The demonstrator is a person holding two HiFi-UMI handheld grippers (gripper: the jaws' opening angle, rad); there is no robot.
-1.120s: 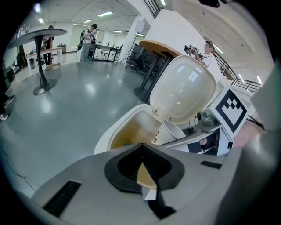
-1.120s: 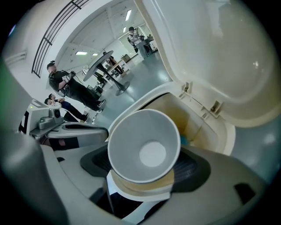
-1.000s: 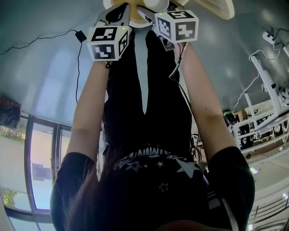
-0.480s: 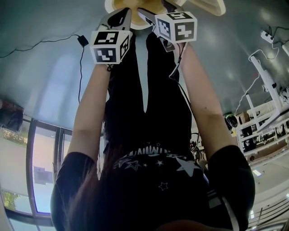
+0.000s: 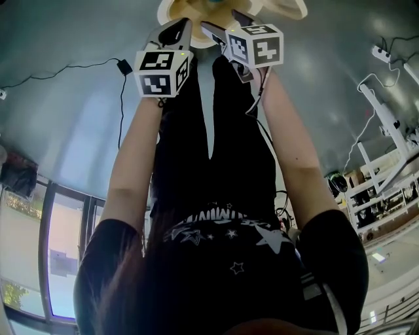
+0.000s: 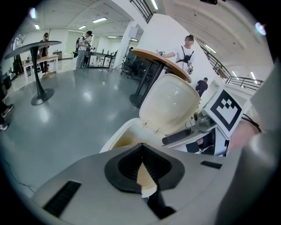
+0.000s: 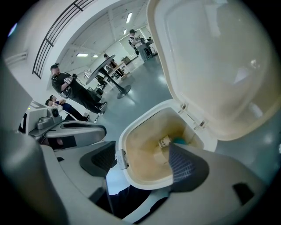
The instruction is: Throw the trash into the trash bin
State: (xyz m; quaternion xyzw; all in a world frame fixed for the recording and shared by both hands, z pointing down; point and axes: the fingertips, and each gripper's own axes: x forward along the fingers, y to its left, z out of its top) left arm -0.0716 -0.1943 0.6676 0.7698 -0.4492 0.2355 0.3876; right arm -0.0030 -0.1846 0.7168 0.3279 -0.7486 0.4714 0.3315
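A cream trash bin (image 7: 149, 149) stands open on the grey floor, its lid (image 7: 210, 66) tipped up. Inside lie a small pale scrap (image 7: 164, 141) and something teal (image 7: 179, 141). My right gripper (image 7: 142, 154) is open and empty, its jaws spread right over the bin's mouth. My left gripper (image 6: 141, 147) is shut with its pads meeting at the tips, and nothing clear shows between them. It sits just beside the bin's rim (image 6: 125, 134), below the raised lid (image 6: 169, 103). In the head view both marker cubes, left (image 5: 162, 70) and right (image 5: 256, 46), hang over the bin (image 5: 190, 10).
A black cable with an adapter (image 5: 124, 65) runs across the floor at left. White racks and shelving (image 5: 386, 150) stand at right. Tall round tables (image 6: 37, 66) and several people (image 7: 70, 88) are farther off across the hall. Windows lie at lower left.
In the head view the bin and both grippers have slid slightly down the frame, so more of the bin shows. The arms hold the same pose.
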